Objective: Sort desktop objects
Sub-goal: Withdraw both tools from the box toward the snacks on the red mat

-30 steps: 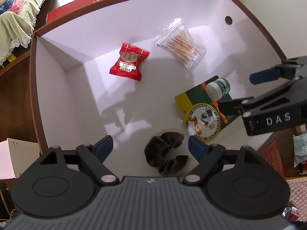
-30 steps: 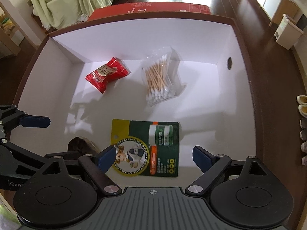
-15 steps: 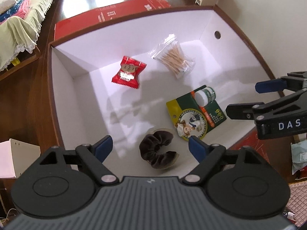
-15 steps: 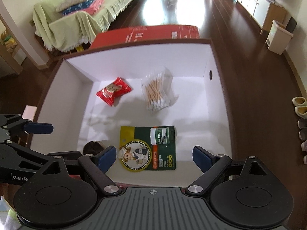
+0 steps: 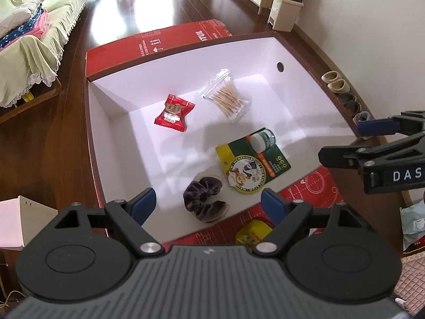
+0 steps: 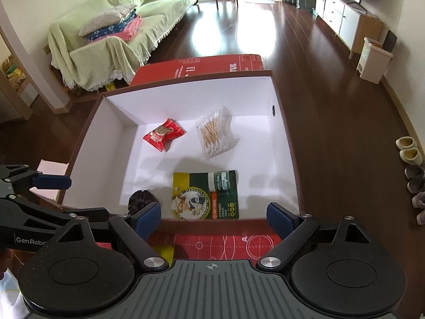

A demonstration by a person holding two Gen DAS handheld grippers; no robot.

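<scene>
A white-lined box (image 5: 117, 143) (image 6: 281, 138) holds a red snack packet (image 5: 174, 113) (image 6: 163, 133), a bag of cotton swabs (image 5: 229, 99) (image 6: 213, 135), a green Mentholatum card (image 5: 252, 163) (image 6: 205, 195) and a dark velvet scrunchie (image 5: 205, 196) (image 6: 140, 200). My left gripper (image 5: 208, 206) is open and empty, above the box's near edge over the scrunchie. My right gripper (image 6: 213, 216) is open and empty, above the near edge by the card. Each gripper shows at the side of the other's view.
The box stands on a red mat (image 6: 220, 242) with a yellow item (image 5: 252, 236) on it near the front. A red lid flap (image 5: 156, 45) lies behind the box. Sofa (image 6: 111, 34), bin (image 6: 373, 59) and shoes (image 6: 409, 154) stand on the wooden floor.
Both grippers have pulled up and back out of the box, so the whole box and the room beyond now show. The objects in the box have not moved.
</scene>
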